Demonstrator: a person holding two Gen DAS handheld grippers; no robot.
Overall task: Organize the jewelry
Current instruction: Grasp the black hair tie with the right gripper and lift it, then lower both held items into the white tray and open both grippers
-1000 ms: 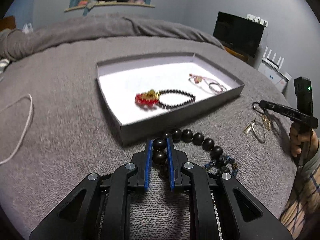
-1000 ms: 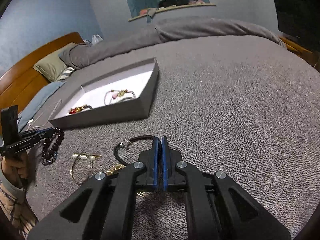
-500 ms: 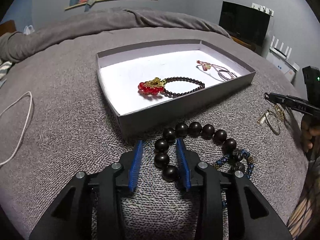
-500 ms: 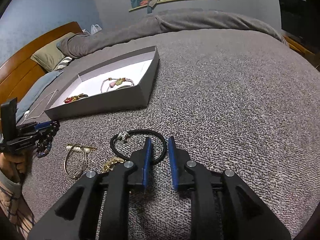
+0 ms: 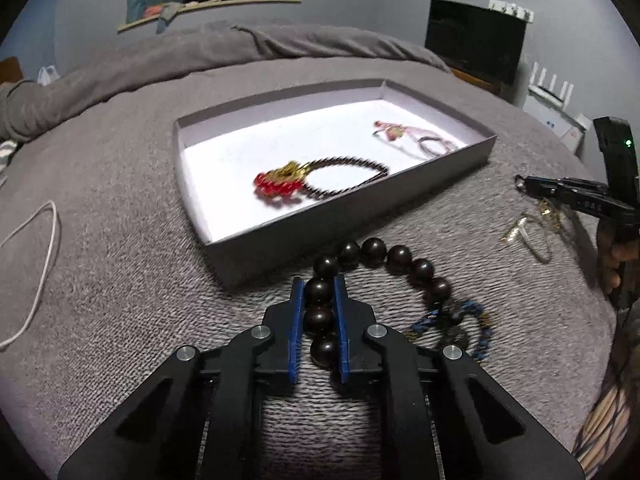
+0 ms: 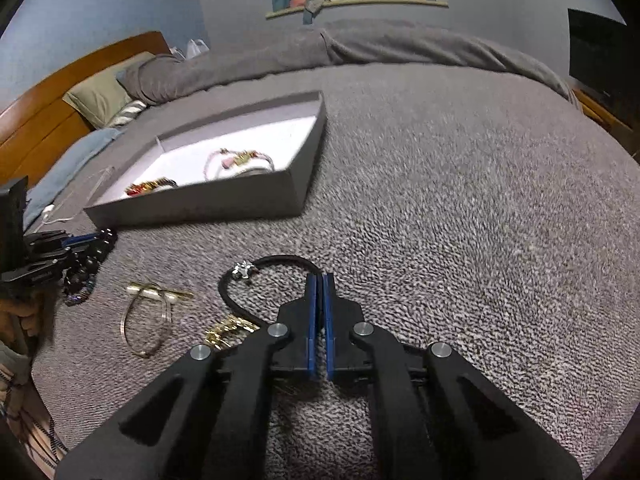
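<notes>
2 grippers work a bedspread strewn with jewelry, an open grey box (image 5: 352, 220) waiting just beyond.

The left gripper (image 5: 319, 292) is clamped on the dark wooden bead bracelet (image 5: 400, 258), which lies on the blanket just beside the box wall. The right gripper (image 6: 319, 284) is pinched shut, seemingly on the black cord bracelet (image 6: 256, 276), though the contact is hidden. The beads look hard, round and slippery on a slack string; squeezing 1 bead squarely seems safest.
</notes>
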